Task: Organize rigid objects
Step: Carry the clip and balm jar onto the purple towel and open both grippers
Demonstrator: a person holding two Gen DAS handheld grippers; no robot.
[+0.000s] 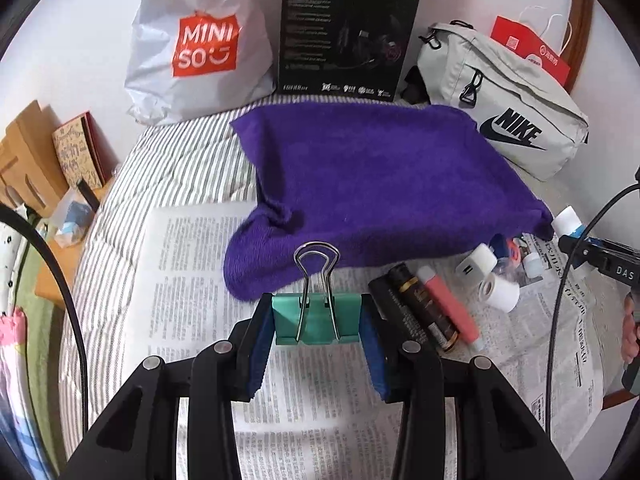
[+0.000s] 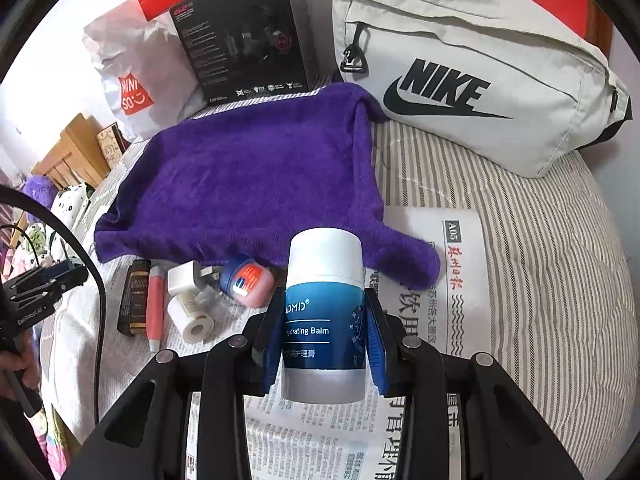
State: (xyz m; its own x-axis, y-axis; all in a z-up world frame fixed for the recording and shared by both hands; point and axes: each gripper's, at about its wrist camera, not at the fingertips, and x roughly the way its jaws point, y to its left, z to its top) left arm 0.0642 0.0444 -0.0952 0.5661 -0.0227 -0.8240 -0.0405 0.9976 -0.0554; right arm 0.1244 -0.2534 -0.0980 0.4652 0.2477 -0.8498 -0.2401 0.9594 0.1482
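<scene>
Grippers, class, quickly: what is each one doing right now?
Left gripper: shut on the green binder clip.
Right gripper: shut on the hydrating balm stick.

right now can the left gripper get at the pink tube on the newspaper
Probably not yet: the left gripper is shut on the green binder clip. The pink tube lies uncovered just right of it beside the black bottle, so the path looks free once emptied.
</scene>
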